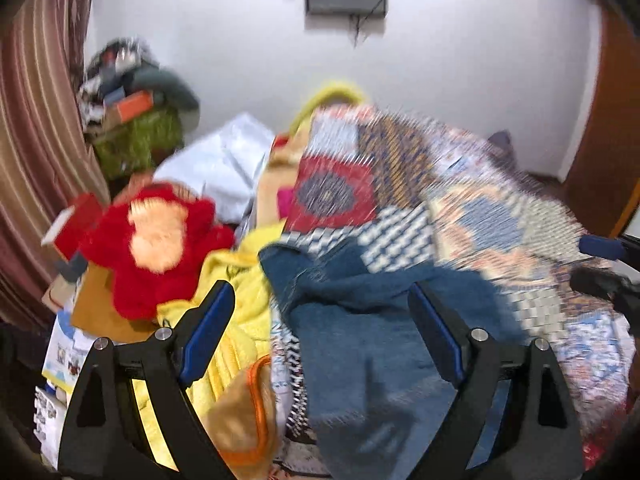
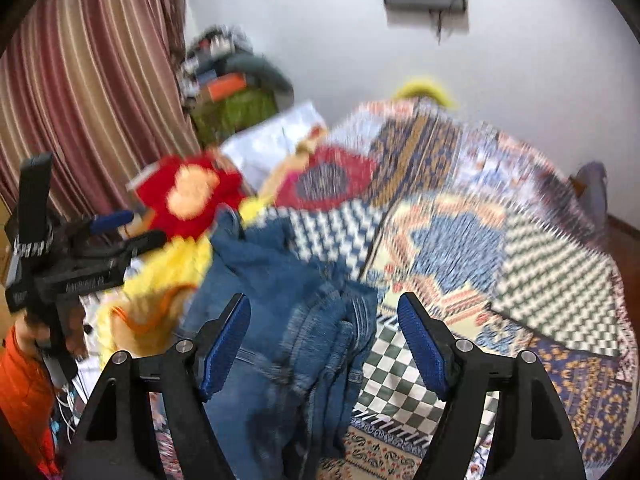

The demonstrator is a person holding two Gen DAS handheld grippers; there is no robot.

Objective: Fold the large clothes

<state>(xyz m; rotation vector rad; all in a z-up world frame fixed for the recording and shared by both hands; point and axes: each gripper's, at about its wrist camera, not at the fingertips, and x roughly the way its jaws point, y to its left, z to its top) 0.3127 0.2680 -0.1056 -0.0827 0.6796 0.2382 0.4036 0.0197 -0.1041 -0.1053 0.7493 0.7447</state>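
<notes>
Blue jeans point(image 1: 360, 320) on patchwork bedspread point(image 1: 460, 184)

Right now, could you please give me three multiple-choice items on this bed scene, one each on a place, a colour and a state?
1. Where do the jeans lie?
A. on the patterned bedspread
B. on the floor
C. on the wall

2. What colour is the plush toy?
A. green
B. red
C. black

3. How does the right gripper stand?
A. shut on the jeans
B. shut on nothing
C. open

Answers: 1 A, the denim rests on the bedspread; 2 B, its fur is red around a pale face; 3 C, both fingers stand apart above the denim.
</notes>
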